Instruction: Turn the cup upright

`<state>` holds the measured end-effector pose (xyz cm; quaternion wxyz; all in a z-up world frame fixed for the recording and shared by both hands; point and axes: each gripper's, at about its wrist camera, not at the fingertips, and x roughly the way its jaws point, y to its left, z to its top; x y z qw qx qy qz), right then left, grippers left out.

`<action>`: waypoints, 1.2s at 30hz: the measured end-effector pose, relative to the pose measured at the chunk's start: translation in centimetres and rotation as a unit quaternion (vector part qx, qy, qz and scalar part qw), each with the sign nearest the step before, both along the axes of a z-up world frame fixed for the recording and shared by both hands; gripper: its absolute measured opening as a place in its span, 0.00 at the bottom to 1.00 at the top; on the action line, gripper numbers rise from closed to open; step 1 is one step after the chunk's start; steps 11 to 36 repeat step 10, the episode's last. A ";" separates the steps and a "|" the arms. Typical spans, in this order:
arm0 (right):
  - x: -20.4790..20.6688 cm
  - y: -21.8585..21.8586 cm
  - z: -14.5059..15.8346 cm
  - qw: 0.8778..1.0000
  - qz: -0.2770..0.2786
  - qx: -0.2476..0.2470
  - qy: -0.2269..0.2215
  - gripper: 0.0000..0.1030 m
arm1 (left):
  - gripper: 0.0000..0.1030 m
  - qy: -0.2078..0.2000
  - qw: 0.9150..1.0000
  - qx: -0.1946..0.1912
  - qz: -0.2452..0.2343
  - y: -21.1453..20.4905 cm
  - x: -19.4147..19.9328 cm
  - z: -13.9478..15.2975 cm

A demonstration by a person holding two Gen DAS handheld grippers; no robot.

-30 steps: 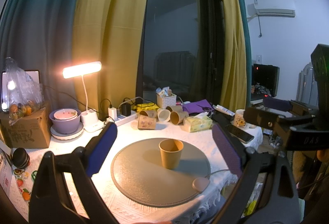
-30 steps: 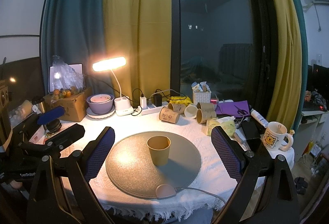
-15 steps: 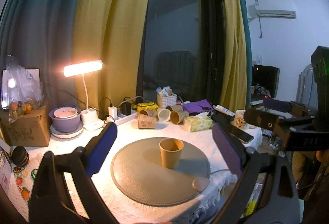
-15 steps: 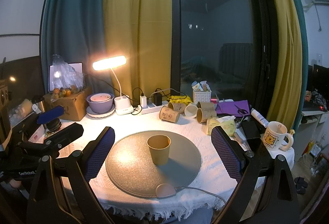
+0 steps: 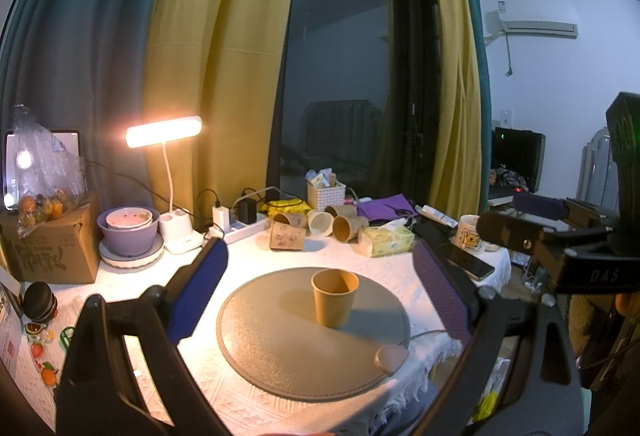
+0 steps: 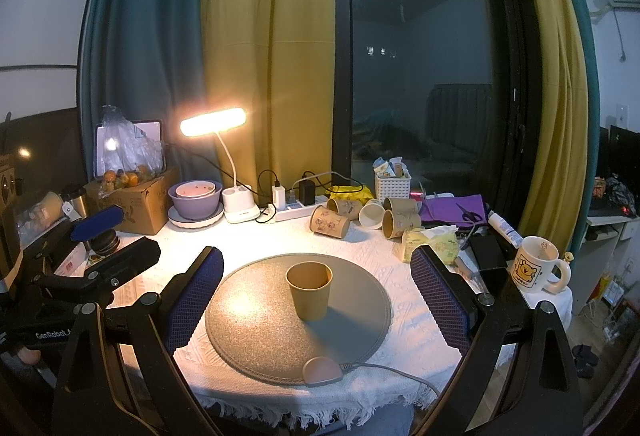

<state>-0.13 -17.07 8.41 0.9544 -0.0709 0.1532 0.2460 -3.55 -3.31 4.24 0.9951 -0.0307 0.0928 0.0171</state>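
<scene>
A plain brown paper cup (image 5: pixel 334 298) stands upright, mouth up, on the round grey mat (image 5: pixel 272 352); it also shows in the right wrist view (image 6: pixel 309 295) on the mat (image 6: pixel 256 328). My left gripper (image 5: pixel 320 296) is open and empty, held back from the cup, jaws wide apart. My right gripper (image 6: pixel 316 300) is open and empty, also back from the cup. The left gripper shows at the left of the right wrist view (image 6: pixel 100 236). The right gripper shows at the right of the left wrist view (image 5: pixel 560 240).
Several paper cups (image 6: pixel 330 222) lie on their sides at the back, near a power strip (image 6: pixel 296 209), white basket (image 6: pixel 393 185) and tissue pack (image 6: pixel 430 246). A lit desk lamp (image 6: pixel 214 121), purple bowl (image 6: pixel 195 199), cardboard box (image 6: pixel 140 203), bear mug (image 6: pixel 534 270) and phone (image 6: pixel 486 252) ring the mat.
</scene>
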 end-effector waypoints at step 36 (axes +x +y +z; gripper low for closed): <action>-0.1 0.1 0.0 1.000 0.000 0.000 0.000 0.94 | 0.92 -0.022 1.000 0.011 -0.007 -0.8 -0.6 0.1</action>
